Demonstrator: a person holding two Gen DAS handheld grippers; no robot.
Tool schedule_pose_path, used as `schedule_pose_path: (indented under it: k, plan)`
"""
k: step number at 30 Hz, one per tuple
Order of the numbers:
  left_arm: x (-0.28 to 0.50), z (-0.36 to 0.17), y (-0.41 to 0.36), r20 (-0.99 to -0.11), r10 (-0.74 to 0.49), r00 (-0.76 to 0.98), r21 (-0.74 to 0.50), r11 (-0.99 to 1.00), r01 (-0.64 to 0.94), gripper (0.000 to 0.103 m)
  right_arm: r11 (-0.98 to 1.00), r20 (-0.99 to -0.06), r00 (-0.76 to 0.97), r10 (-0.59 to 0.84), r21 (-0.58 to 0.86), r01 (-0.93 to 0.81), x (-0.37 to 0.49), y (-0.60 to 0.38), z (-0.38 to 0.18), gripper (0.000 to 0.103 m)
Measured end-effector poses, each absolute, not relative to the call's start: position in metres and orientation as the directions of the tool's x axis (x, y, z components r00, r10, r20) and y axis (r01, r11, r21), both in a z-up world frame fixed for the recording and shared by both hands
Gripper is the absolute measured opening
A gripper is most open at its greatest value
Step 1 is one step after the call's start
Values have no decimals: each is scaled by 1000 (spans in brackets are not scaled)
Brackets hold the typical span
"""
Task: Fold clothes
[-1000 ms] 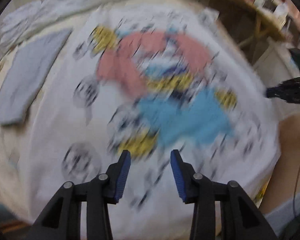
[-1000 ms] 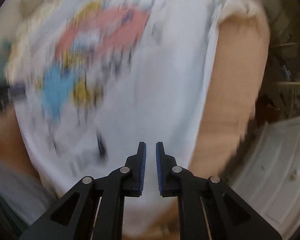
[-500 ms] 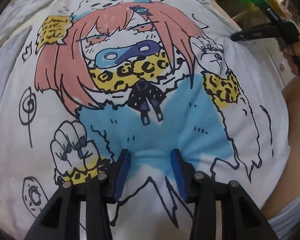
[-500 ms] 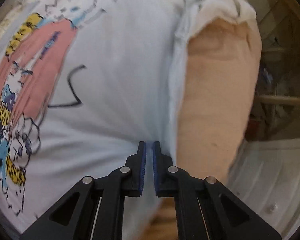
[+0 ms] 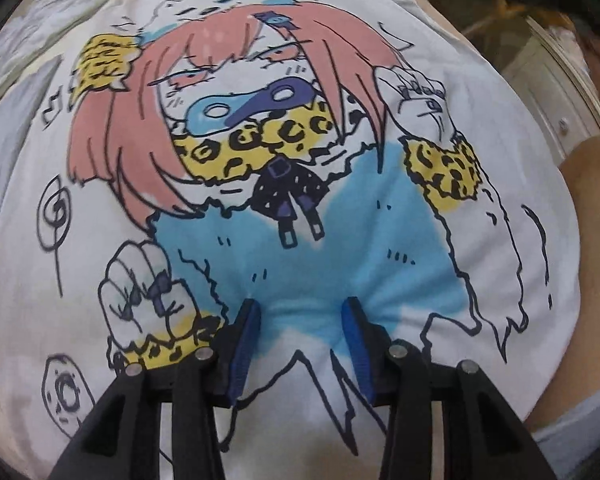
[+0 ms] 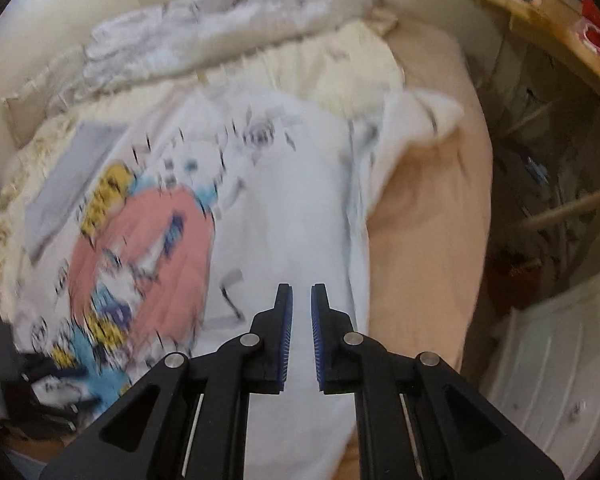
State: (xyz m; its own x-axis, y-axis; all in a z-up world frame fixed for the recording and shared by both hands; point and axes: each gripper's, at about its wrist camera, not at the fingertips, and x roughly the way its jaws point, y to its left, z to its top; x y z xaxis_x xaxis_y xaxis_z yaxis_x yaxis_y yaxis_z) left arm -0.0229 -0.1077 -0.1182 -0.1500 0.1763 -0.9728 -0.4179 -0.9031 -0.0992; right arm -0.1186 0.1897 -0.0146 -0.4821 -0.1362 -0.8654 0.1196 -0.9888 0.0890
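My left gripper (image 5: pixel 300 312) jaws parted, pressing shirt (image 5: pixel 500 168) print, nothing pinched. Right gripper (image 6: pixel 301 304) jaws just reopened slightly, empty above shirt; only right view shows bed (image 6: pixel 432 208) edge.

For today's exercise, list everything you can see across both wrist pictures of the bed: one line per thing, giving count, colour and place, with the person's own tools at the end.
T-shirt: one, white with a pink-haired cartoon figure in blue and yellow, spread flat on the bed.
Folded cloth: one, grey, lying on the bed beside the T-shirt's far left edge.
Crumpled bedding: one heap, pale grey-white, at the far end of the bed by the wall.
Bed cover: one, tan, bare along the T-shirt's right side.
Wooden shelf: one, light wood, upper right, with red items on it.
Left hand-held gripper: one, black with blue pads, open, tips pressing on the blue print.
Right hand-held gripper: one, black with blue pads, jaws slightly apart, empty, above the T-shirt's plain white part.
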Motion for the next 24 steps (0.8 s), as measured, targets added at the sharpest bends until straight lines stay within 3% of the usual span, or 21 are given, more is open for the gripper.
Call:
schedule_pose_path:
  k: [4, 9, 11, 14, 15, 21, 23, 24]
  plan:
    - [-27, -118, -116, -967, 218, -134, -139, -886, -442, 43, -990, -857, -504, -108, 44, 137, -164, 193, -18, 11]
    - [-31, -118, -120, -966, 223, -132, -144, -884, -444, 43, -990, -879, -458, -133, 96, 103, -239, 199, -69, 11]
    - [-35, -118, -120, -969, 219, -116, -145, -882, -449, 43, -993, -893, -441, -95, 50, 111, -265, 199, -88, 11]
    - [-40, -118, -122, -971, 218, -102, -149, -876, -458, 43, -991, -890, -447, 95, -128, 46, -294, 225, -105, 7]
    - [-41, -118, -123, -971, 219, -99, -151, -875, -459, 43, -991, -891, -441, 110, -130, 15, -301, 246, -108, 0]
    - [-50, -117, -128, -967, 236, -96, -168, -876, -453, 44, -967, -859, -476, 191, -247, 58, -285, 274, -105, 0]
    - [-51, -117, -130, -967, 236, -100, -167, -874, -456, 44, -981, -852, -503, 145, -188, 36, -275, 279, -97, 0]
    - [-52, -116, -131, -966, 236, -101, -166, -873, -458, 44, -995, -859, -507, 74, -99, 24, -272, 284, -93, 8]
